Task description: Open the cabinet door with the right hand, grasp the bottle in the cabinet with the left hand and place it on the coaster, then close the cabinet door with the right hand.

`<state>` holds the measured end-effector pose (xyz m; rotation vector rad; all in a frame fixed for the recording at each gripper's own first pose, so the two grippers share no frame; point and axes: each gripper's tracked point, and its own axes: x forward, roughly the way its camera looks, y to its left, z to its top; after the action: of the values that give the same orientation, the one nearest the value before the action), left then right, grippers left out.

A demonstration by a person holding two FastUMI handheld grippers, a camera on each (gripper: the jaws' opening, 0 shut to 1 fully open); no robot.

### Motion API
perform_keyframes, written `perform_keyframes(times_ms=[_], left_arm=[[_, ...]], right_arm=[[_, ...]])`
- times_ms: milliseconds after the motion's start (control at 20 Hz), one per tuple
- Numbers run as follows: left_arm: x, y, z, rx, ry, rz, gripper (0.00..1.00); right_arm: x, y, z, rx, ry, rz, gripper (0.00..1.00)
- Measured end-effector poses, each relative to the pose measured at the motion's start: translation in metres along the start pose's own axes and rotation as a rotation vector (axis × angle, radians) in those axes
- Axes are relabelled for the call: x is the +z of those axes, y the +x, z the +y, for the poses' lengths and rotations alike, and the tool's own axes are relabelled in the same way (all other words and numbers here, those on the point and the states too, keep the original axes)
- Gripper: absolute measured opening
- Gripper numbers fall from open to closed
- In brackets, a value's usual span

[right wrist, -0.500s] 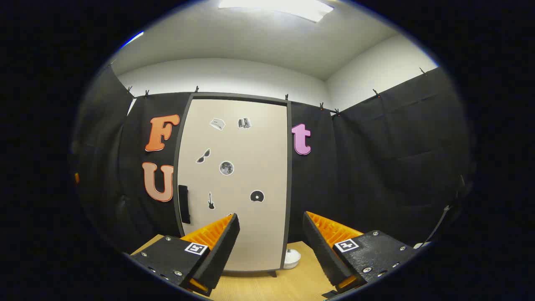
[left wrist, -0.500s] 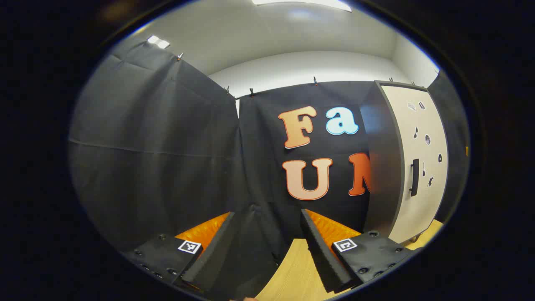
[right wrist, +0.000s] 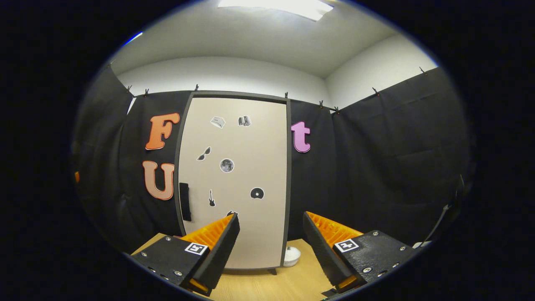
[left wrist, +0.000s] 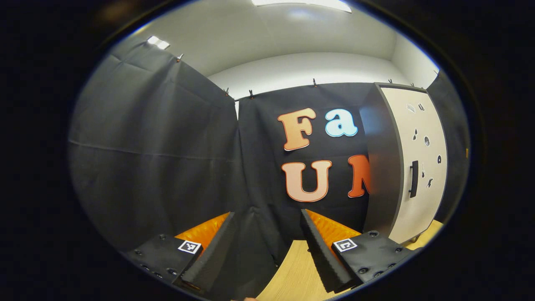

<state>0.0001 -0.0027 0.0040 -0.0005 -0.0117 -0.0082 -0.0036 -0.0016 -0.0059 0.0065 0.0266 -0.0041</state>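
Beige door: the cabinet door (right wrist: 234, 179) faces me square in the right gripper view, closed flush in its dark frame, with small stickers scattered over it.
Handle: I see a dark vertical handle (right wrist: 185, 201) on the door's left edge, low down — untouched, nothing near it.
Cabinet: it stands on the pale wooden counter (right wrist: 267, 286); in the left gripper view I see the cabinet (left wrist: 382, 167) off to the right, its dark side panel turned toward me and the door front angled away.
Right hand-held gripper: the right hand-held gripper (right wrist: 269, 242) is released, fingers spread wide with nothing between them, held in the air well short of the door.
Left hand-held gripper: the left hand-held gripper (left wrist: 267, 246) is also released, fingers apart and empty, pointing at the black cloth wall with the cabinet well to its right.
Bottle: I cannot see it — the door is closed.
White object: a small round white thing (right wrist: 291, 256) sits on the counter just beside the cabinet's lower right corner; I cannot tell what it is.
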Motion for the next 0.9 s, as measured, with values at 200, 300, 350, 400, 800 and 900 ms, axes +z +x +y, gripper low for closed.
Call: perform_keyframes(times_ms=[200, 300, 350, 400, 800, 900], left_arm=[[-0.015, 0.004, -0.004, 0.003, 0.004, 0.02, 0.99], [-0.023, 0.007, -0.006, 0.002, 0.017, 0.033, 0.99], [-0.024, 0.009, -0.009, -0.003, 0.017, 0.031, 0.99], [-0.027, 0.011, -0.011, -0.006, 0.015, 0.037, 0.99], [-0.026, 0.018, -0.042, -0.047, -0.03, 0.033, 0.99], [-0.023, 0.017, -0.037, -0.041, -0.024, 0.023, 0.98]], right_arm=[[-0.006, 0.003, 0.007, 0.015, 0.005, 0.017, 0.94], [-0.008, 0.006, 0.007, 0.013, 0.003, 0.019, 0.94], [-0.01, 0.009, 0.007, 0.005, 0.003, 0.024, 0.94], [-0.012, 0.011, 0.009, 0.007, 0.008, 0.032, 0.94], [-0.025, 0.025, 0.03, 0.069, 0.054, 0.08, 0.94], [-0.019, 0.03, 0.042, 0.09, 0.064, 0.066, 0.94]])
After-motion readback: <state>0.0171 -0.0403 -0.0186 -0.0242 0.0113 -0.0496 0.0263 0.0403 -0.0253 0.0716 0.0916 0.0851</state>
